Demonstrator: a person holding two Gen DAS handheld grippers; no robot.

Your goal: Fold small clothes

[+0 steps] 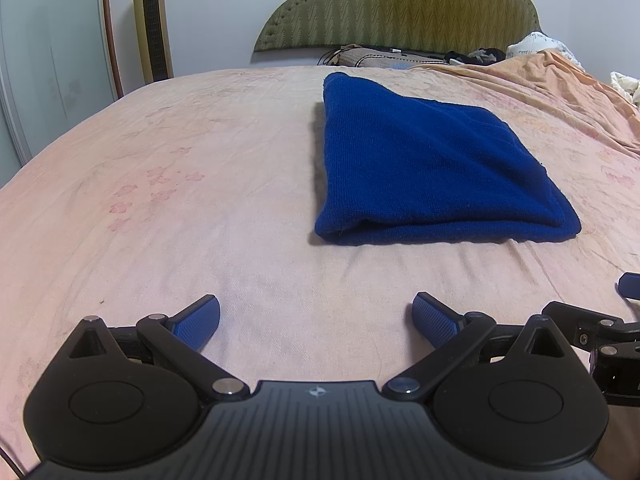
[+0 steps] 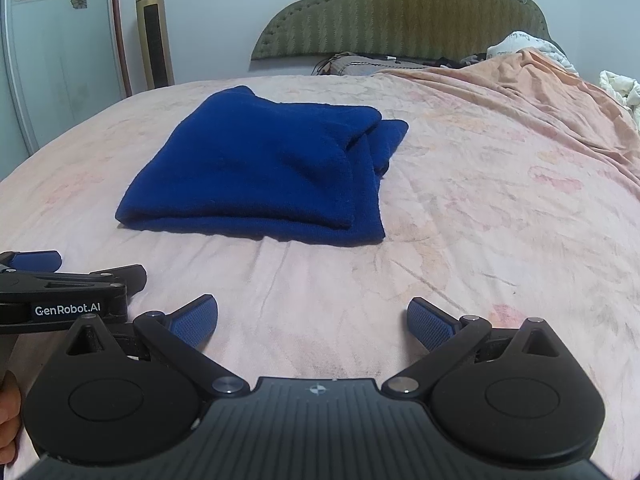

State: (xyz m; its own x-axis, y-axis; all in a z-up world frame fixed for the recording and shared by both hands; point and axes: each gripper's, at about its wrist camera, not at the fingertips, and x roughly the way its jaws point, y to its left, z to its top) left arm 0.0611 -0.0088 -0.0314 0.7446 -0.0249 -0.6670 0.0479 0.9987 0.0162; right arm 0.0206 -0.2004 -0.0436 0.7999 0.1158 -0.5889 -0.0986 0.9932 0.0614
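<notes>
The blue garment point(image 1: 432, 168) lies folded into a thick rectangle on the bed point(image 1: 180, 200), about mid-bed and well short of the headboard point(image 1: 400, 4), with its doubled edge facing the near side. In the right wrist view a lower layer sticks out from under the top fold on the right, so the stack is not quite square. The left gripper point(image 1: 316, 322) and the right gripper point(image 2: 312, 322) both hang near the bed's front edge, side by side, jaws spread wide and holding nothing, well apart from the cloth. The folding looks nearly or fully done. If anything remains, the next move would be reaching forward to tuck or square that protruding layer.
</notes>
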